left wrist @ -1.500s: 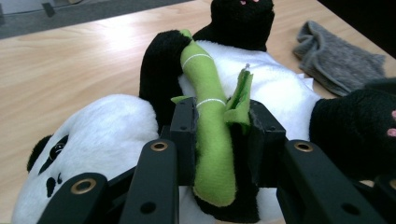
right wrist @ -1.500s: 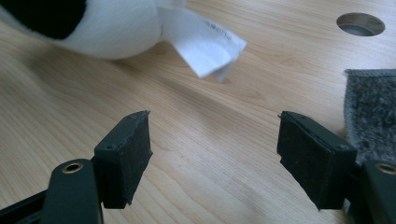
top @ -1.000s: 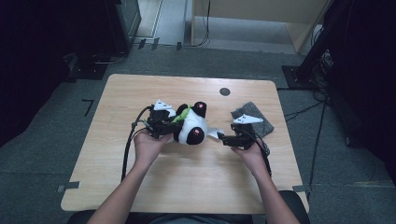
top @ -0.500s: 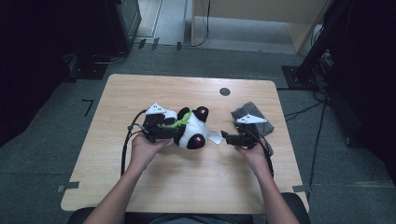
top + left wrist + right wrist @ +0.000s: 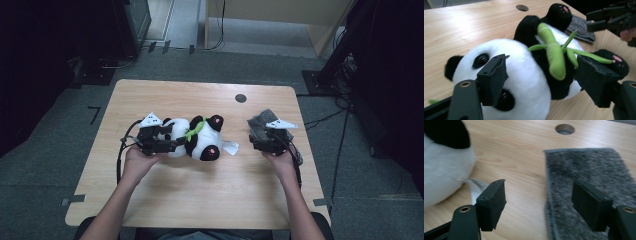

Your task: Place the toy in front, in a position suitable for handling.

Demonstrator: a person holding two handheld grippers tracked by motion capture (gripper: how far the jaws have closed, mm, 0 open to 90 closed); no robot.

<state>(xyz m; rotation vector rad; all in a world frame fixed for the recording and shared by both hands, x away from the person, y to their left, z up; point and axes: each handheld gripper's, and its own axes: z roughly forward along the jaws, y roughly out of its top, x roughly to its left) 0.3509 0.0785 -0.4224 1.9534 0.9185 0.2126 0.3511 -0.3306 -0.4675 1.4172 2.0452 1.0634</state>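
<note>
One plush panda (image 5: 197,137) lies on its back mid-tabletop (image 5: 200,195), long axis left-right, head toward the left gripper (image 5: 541,75), whose wide-open jaws straddle it, seemingly brushing the fur. Right gripper (image 5: 541,205) hangs open over the grey felt mat's (image 5: 589,172) edge, near the panda's white tag (image 5: 230,147).

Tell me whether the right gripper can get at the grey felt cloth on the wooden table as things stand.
Probably yes. The right gripper hangs just above the grey felt cloth with its jaws open, one over bare wooden table, one over the cloth's near edge. Nothing lies between; the plush panda sits off to the side.
</note>
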